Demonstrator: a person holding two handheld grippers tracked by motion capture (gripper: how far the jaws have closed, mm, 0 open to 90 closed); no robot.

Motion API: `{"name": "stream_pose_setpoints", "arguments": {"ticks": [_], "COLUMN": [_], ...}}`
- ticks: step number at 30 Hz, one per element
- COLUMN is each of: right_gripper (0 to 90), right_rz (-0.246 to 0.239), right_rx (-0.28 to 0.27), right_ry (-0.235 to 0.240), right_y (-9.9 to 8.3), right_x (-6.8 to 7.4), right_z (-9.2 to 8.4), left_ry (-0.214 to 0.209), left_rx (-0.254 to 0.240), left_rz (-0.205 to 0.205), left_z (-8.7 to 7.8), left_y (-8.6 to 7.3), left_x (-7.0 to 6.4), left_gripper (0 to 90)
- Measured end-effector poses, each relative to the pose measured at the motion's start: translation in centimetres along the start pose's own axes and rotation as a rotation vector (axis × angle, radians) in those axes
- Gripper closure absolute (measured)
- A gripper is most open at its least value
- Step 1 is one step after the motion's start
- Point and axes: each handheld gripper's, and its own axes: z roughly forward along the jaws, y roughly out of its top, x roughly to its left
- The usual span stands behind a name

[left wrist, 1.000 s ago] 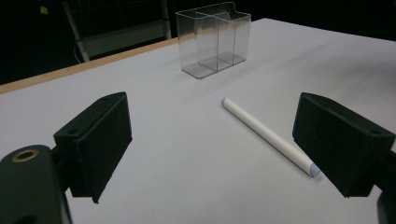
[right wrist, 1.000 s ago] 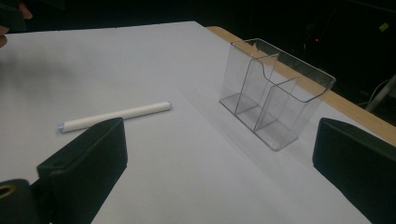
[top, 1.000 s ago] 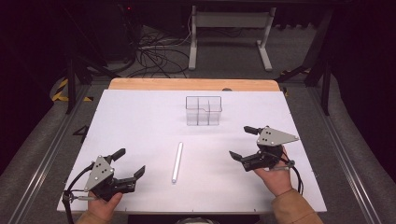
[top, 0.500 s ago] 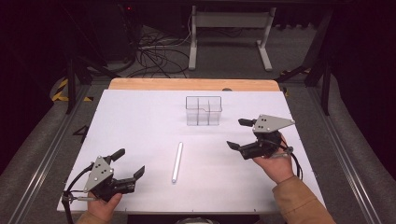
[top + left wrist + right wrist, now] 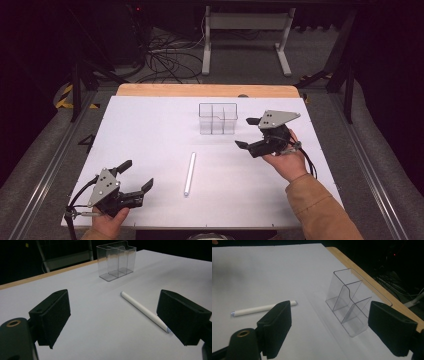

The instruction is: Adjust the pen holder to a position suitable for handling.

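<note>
The right gripper (image 5: 254,133) is held above the table, its jaws apart with nothing between them; they have just been closing a little and still stand wide, gripping nothing. In the right gripper view the two black jaws frame the clear holder (image 5: 352,310) just ahead, which sits between them in the picture but well beyond their tips, untouched. The hand (image 5: 284,161) that carries this gripper comes in from the lower right in a tan sleeve (image 5: 320,210).

The left gripper (image 5: 136,176) sits low at the near left corner of the table, its jaws likewise spread and empty. The left gripper view looks along them across the bare white surface, with the white pen (image 5: 145,311) lying ahead and toward the right jaw, not touched by it.

The white pen (image 5: 189,173) lies flat on the table (image 5: 150,130) near its middle, between the two grippers and well apart from both, its length running roughly from the near edge toward the far edge. The clear holder (image 5: 218,119) stands upright farther back, beyond the pen's far end and just left of the right gripper. It is divided into compartments, all of them empty. A wooden strip (image 5: 200,90) runs along the table's far edge, and behind it cables (image 5: 165,55) lie on the dark floor.
</note>
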Motion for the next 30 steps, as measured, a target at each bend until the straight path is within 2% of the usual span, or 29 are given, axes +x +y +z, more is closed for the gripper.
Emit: {"name": "stream_pose_setpoints", "arguments": {"ticks": [12, 21, 30], "right_gripper": [21.7, 22.3, 22.7], "right_rz": [-0.011, -0.013, -0.019], "right_rx": [0.065, 0.078, 0.087], "right_ry": [-0.003, -0.007, 0.002], "right_y": [0.7, 1.5, 1.8], "right_x": [-1.6, -2.4, -2.7], "right_z": [2.2, 3.4, 4.1], "left_ry": [-0.002, -0.001, -0.002], "left_rx": [0.001, 0.001, 0.001], "left_rz": [0.001, 0.003, -0.001], "left_z": [0.1, 0.1, 0.1], "left_y": [0.0, 0.0, 0.0], "left_x": [0.1, 0.1, 0.1], "left_gripper": [12.7, 12.7, 12.7]}}
